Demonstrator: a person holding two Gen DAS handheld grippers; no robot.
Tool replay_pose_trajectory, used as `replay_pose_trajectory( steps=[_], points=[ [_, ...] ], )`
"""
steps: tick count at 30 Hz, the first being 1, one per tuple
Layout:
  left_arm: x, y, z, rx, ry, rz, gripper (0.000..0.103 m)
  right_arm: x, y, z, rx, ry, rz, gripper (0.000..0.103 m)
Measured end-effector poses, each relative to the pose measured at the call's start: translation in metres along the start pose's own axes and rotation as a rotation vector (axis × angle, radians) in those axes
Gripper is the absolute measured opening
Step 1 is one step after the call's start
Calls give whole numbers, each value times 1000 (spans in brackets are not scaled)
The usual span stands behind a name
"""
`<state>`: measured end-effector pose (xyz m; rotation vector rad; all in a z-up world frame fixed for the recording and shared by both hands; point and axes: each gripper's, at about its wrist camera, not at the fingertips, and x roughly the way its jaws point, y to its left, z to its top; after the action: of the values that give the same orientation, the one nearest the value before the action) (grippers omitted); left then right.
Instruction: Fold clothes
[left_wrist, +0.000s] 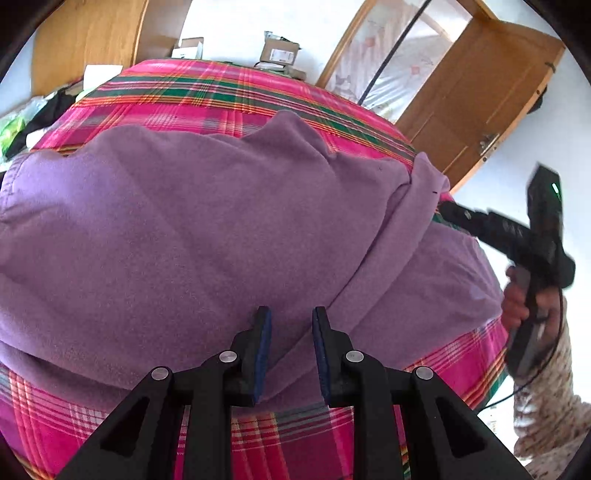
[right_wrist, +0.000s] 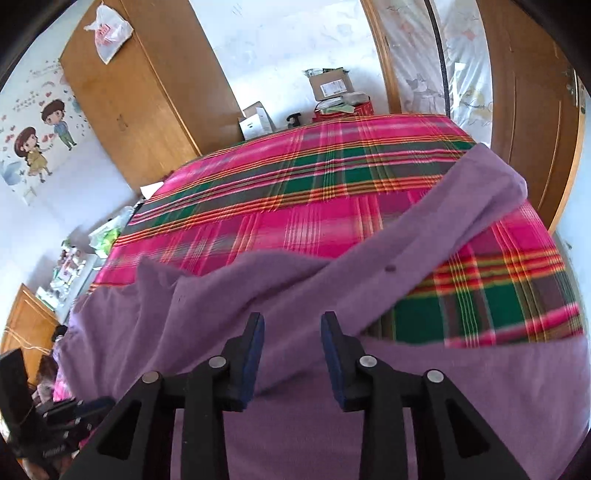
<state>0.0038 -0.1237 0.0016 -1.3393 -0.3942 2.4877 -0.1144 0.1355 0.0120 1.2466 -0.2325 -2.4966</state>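
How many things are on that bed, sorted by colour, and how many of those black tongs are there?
Purple garment: 1
Pink plaid bedcover: 1
Black tongs, left and right, both open above the garment: 2
Total: 4

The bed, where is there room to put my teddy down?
Free: the plaid bedspread beyond the purple garment, up to the boxes. Also the patch right of its sleeve. The near side is crowded with garment.
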Motion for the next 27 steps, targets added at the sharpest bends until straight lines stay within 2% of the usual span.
replay_pose_trajectory(
  steps=[5, 9, 13, 14, 16, 19, 27],
  points=[
    [1, -3, -1, 24, -4, 15, 23, 13, 0, 9, 36, 27, -54, 39],
    [2, -13, -5, 86, -16, 30, 34, 22, 3, 14, 45, 52, -88, 39],
    [2, -23, -9, 156, -23, 67, 37, 30, 0, 20, 90, 74, -159, 38],
    [2, -23, -9, 157, -24, 65, 38, 31, -1, 22, 103, 78, -175, 36],
    [3, -22, -8, 147, -26, 54, 38, 30, -3, 24, 112, 78, -178, 17],
    [4, -22, -7, 142, -26, 46, 38, 24, -2, 23, 93, 53, -188, 3],
    [3, -22, -8, 145, -31, 49, 39, -4, -4, 17, 91, -24, -169, 2]
  ],
)
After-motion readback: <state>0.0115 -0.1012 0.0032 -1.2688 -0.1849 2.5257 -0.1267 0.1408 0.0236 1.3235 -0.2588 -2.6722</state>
